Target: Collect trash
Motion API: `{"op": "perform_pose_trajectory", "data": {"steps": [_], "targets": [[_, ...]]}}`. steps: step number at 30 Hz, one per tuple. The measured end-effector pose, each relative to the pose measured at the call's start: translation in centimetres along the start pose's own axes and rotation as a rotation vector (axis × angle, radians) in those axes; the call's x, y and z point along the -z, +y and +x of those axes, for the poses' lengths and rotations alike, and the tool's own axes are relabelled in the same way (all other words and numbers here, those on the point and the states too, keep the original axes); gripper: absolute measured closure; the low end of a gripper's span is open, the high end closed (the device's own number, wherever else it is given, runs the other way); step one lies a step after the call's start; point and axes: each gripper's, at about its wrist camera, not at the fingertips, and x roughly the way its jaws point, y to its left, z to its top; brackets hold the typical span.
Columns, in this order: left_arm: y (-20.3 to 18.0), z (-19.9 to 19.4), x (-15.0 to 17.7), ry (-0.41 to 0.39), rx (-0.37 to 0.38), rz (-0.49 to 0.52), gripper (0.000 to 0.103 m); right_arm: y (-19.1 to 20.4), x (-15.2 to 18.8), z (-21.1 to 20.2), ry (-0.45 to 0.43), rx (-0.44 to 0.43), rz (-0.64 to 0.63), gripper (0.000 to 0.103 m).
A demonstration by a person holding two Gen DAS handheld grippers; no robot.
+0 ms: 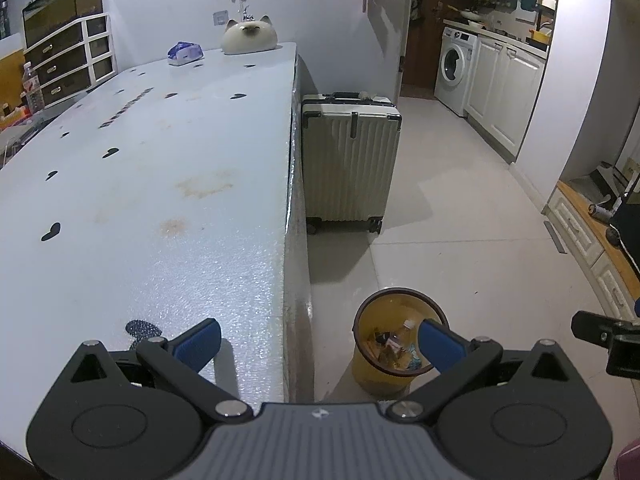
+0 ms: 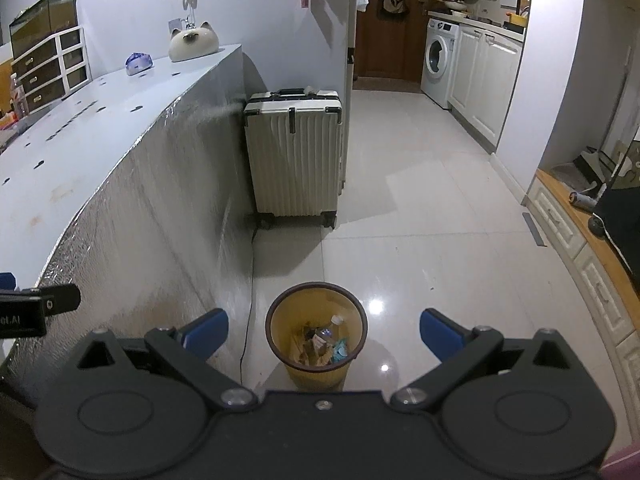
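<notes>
A yellow see-through trash bin [image 1: 370, 376] [image 2: 316, 372] with a dark rim stands on the tiled floor beside the table's side. Inside it lie a plastic bottle [image 2: 329, 330] and several wrappers. My left gripper [image 1: 320, 346] hangs open over the table's right edge, with nothing between its blue pads [image 1: 200, 342]. My right gripper [image 2: 324, 334] is open too, held above the bin with the bin between its fingers in view. A tip of the right gripper [image 1: 608, 338] shows at the right of the left wrist view.
The long pale table [image 1: 160, 184] carries a blue tissue pack [image 1: 185, 53] and a cat-shaped ornament [image 1: 250, 36] at its far end. A cream suitcase [image 2: 294, 156] stands against the table's end. A cable [image 2: 248, 300] runs down beside the bin. Low cabinets [image 2: 576, 240] line the right.
</notes>
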Motion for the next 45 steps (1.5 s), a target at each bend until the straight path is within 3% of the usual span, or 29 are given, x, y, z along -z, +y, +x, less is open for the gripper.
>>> {"op": "perform_pose_trajectory", "data": {"steps": [45], "targets": [[-0.18, -0.3, 0.16, -0.005, -0.017, 0.016, 0.0, -0.21, -0.44, 0.0, -0.003, 0.018, -0.004, 0.0]]}}
